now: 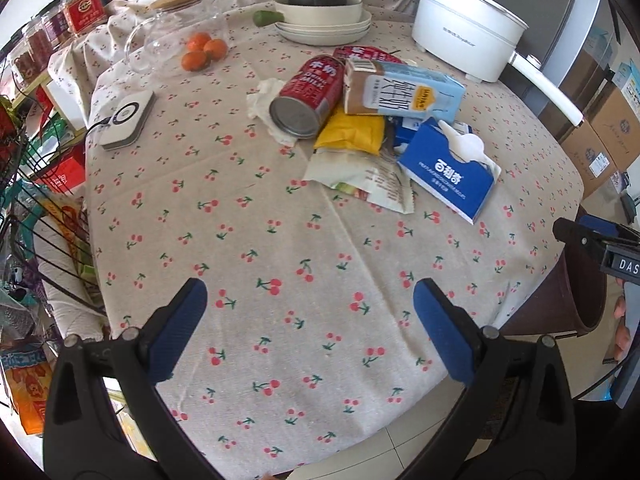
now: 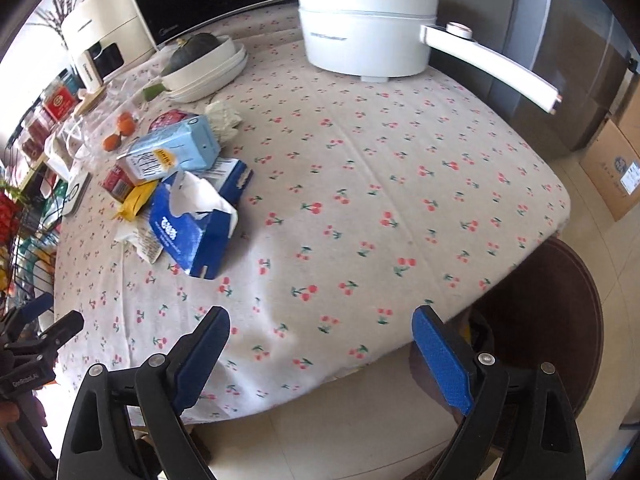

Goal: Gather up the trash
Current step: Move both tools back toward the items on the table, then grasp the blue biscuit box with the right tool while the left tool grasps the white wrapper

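Observation:
A heap of trash lies on the cherry-print tablecloth: a red milk can on its side, a pale blue milk carton, a yellow wrapper, a torn blue tissue box, crumpled paper and a printed wrapper. My left gripper hovers open over the near cloth, well short of the heap, nothing between its blue pads. In the right wrist view the blue tissue box and carton sit far left; my right gripper is open and empty at the table's near edge.
A white electric pot with a long handle stands at the back right. Stacked bowls with a dark squash, oranges by a glass jug and a white device stay on the table. A wire rack crowds the left; a brown stool sits below right.

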Motion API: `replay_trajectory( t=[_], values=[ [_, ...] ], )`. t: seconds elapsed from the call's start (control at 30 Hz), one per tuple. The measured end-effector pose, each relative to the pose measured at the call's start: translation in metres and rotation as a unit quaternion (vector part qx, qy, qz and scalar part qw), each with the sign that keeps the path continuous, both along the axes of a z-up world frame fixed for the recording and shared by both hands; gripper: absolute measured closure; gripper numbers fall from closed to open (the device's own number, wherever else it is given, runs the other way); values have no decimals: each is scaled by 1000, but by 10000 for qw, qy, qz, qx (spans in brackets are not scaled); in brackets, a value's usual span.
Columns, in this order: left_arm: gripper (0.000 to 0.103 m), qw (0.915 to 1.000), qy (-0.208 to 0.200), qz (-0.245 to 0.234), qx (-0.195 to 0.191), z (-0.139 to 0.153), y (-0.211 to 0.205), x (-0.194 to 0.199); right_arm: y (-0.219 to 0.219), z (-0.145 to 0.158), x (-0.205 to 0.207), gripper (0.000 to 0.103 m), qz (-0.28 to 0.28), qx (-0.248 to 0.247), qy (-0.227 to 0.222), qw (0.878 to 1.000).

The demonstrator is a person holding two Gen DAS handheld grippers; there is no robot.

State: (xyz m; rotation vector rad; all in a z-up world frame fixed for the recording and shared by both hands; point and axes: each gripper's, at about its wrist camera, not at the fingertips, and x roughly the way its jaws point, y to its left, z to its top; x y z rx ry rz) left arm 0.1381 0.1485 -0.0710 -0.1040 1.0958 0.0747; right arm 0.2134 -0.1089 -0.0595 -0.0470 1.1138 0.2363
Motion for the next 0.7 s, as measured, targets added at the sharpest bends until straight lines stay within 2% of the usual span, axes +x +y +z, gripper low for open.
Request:
replay_trajectory(
  t=[0.17, 0.37, 0.57, 0.7],
  values=[
    [1, 9999, 39, 120, -20, -3, 22, -3, 53, -9, 4, 9, 631, -404, -191, 9970],
    [1, 9997, 107, 205, -54, -8, 36, -6, 106, -24, 12, 4, 1430, -966, -388, 9842],
    [1, 9997, 159, 204, -27, -11, 40, -5, 131, -45, 27, 3, 1781, -1766, -679, 9656],
    [1, 9996, 211, 186, 46, -15, 41, -2, 133, -56, 37, 3, 1804, -1870, -670, 9633]
  ],
)
